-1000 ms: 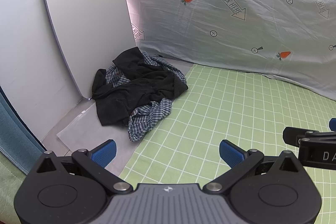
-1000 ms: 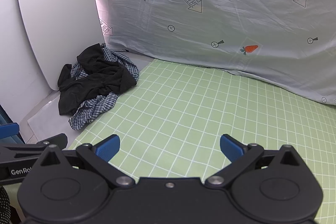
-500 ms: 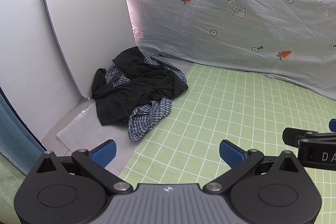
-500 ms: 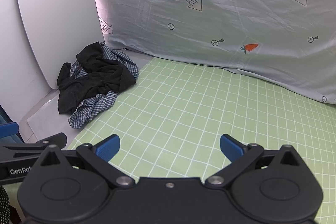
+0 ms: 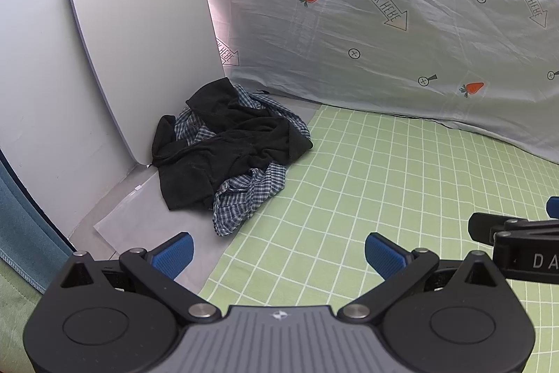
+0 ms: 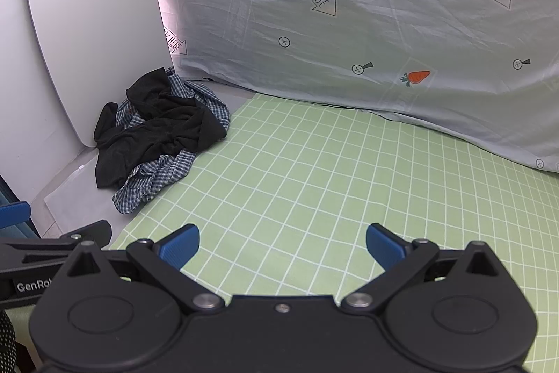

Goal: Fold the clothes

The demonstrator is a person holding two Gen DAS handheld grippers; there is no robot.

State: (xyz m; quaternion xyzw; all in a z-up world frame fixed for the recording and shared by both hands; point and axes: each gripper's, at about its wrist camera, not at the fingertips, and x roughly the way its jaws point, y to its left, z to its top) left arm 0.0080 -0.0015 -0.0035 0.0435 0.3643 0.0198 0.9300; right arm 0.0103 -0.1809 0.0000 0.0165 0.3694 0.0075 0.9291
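A crumpled pile of clothes lies at the far left of the work surface: a black garment (image 5: 223,142) on top of a blue-and-white checked shirt (image 5: 244,198). The pile also shows in the right wrist view, black garment (image 6: 157,131) over checked shirt (image 6: 153,180). My left gripper (image 5: 278,252) is open and empty, well short of the pile. My right gripper (image 6: 282,245) is open and empty over the green grid mat (image 6: 314,180), to the right of the pile.
A white rounded board (image 5: 139,34) leans against the wall behind the pile. A pale printed sheet (image 5: 384,23) hangs across the back. A translucent plastic sheet (image 5: 132,215) lies under the pile. The other gripper shows at each view's edge (image 5: 517,247).
Both views have shifted only slightly; the right wrist camera has drifted a little to the right, so the pile sits further left. Both grippers stay open.
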